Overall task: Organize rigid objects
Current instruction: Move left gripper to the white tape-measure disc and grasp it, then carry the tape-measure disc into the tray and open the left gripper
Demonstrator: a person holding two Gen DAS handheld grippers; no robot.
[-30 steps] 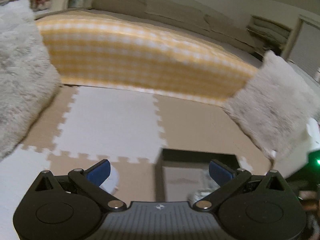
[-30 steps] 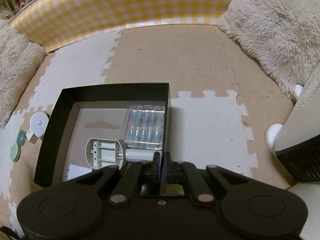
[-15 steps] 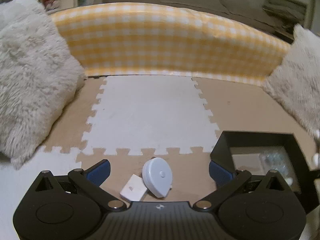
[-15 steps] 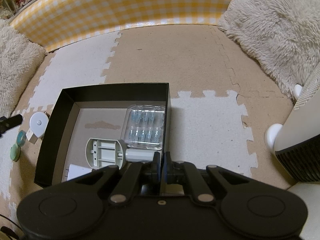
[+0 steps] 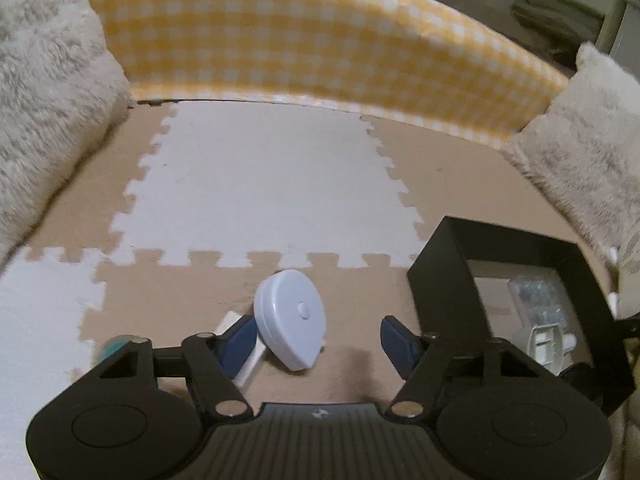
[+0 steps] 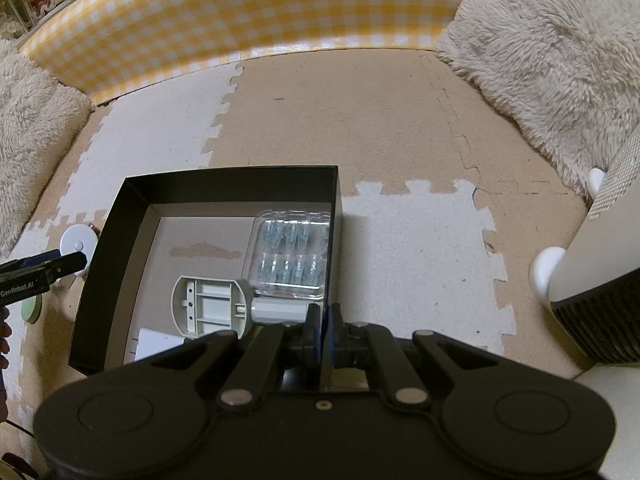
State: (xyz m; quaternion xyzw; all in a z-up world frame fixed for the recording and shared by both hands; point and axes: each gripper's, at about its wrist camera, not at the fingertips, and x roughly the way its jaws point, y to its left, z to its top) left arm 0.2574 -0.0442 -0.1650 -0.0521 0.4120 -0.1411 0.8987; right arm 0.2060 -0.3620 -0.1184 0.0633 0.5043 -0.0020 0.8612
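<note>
Between the left jaws: a white teardrop-shaped case (image 5: 291, 324) is seen lying on the tan foam mat (image 5: 180, 300), nearer the left finger (image 5: 239, 340) than the right one; no press of the pads on it can be made out.
Left gripper (image 5: 320, 340): its jaws are caught closing, about half spread, around the case.
Under the left finger: a small white block (image 5: 246, 368) is partly covered, just beside the case.
Outside the left finger: a blurred teal item (image 5: 114, 346) is glimpsed at the gripper's shoulder.
Right of the left jaws: a black box (image 6: 224, 184) is set on the mat, near the case but apart from it.
Right gripper (image 6: 323, 328): its jaws are shown closed on the near edge of the box's right wall, gripped between the pads.
Ahead of the right jaws, inside the box: a clear blister pack (image 6: 290, 254) is laid against the right wall, with a grey-white plastic fitting (image 6: 208, 306) to its left and a white card (image 6: 154, 344) at the near wall.
Far ahead of both jaws: a yellow checked cushion (image 5: 312, 40) is flanked by fluffy pillows (image 6: 540, 48).
Far right of the right jaws: a white appliance (image 6: 600, 248) is stood on the floor.
</note>
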